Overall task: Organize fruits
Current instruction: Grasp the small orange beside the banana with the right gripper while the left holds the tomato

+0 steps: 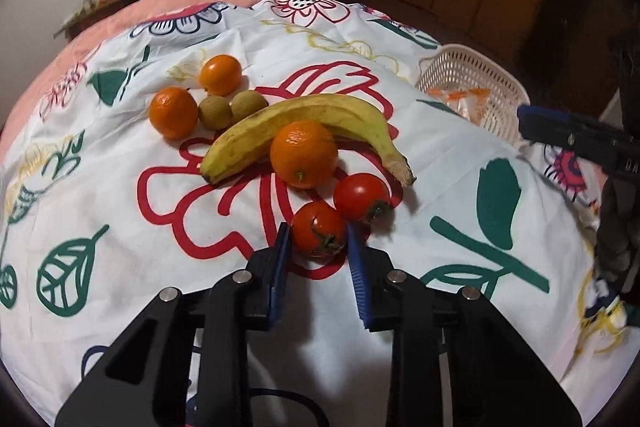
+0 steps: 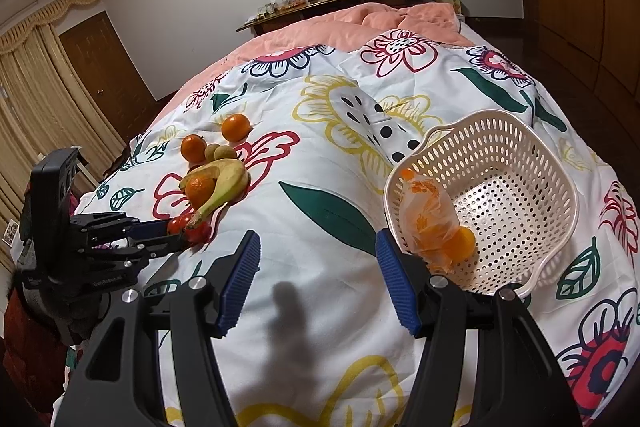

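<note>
Left wrist view: left tool [image 1: 318, 247] sits bottom centre, its blue ribbed pads clamped on the small red round tomato [image 1: 318, 230] from both sides, low centre of frame. The tomato rests on the white floral quilt [image 1: 120, 211] of the bed. Its green stalk points down-right toward the camera; the body is near round, so no real long axis. Judged light, smooth-skinned, soft and easy to bruise; a gentle squeeze across the middle, as here, suits it. A second red round tomato [image 1: 361, 196] lies just up-right, near touching. Above them a round orange tangerine [image 1: 304, 153] leans on the yellow curved banana [image 1: 304, 127], whose long axis runs from left to lower right, stem end at right. The white perforated plastic basket [image 1: 472, 75] is at the right edge, well apart.

Right wrist view: right tool [image 2: 318, 279] at bottom centre, blue pads standing apart with nothing between them, only quilt below. Basket rim [image 2: 480, 119] at right, just beside the tool's right pad, tipped toward the camera; it holds a clear plastic bag of orange pieces [image 2: 428, 215] and one loose orange fruit [image 2: 460, 243]. The left tool [image 2: 176, 231] shows at the left edge, pointing right onto the held tomato [image 2: 175, 225]. The banana here points its stem down toward the tomatoes. Bench with small jars is far back, upper centre, too small to read.
</note>
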`<state>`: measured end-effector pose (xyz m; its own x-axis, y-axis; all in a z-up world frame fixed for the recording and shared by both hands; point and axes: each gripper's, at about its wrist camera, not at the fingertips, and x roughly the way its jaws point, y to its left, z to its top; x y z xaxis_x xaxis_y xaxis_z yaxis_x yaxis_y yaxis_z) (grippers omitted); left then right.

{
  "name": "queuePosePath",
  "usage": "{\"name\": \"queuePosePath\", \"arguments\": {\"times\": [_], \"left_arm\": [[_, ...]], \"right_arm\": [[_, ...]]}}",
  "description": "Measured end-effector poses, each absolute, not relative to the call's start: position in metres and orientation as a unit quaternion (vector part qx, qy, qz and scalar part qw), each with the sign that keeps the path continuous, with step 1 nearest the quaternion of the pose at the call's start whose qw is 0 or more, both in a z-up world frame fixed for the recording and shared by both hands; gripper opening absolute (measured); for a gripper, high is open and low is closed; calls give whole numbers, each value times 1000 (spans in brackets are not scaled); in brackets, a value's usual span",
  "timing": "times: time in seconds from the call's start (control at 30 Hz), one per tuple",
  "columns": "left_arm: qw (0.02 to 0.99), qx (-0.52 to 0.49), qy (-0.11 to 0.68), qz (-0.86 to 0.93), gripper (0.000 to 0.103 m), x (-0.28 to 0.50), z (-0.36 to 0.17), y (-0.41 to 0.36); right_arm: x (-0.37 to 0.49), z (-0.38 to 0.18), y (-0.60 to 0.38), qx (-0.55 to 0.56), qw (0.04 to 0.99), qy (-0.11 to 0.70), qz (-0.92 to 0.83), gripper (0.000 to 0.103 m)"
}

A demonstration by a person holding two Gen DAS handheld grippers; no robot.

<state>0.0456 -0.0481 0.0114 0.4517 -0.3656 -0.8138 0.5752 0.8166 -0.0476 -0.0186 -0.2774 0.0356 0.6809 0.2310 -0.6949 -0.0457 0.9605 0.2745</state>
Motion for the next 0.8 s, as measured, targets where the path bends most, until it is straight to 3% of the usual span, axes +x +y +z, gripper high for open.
{"name": "queuePosePath", "arguments": {"times": [0.8], "left_arm": [[907,83,365,-194,29,6,56,-8]], "right_arm": [[-12,61,-196,41,905,389,169,60]]}}
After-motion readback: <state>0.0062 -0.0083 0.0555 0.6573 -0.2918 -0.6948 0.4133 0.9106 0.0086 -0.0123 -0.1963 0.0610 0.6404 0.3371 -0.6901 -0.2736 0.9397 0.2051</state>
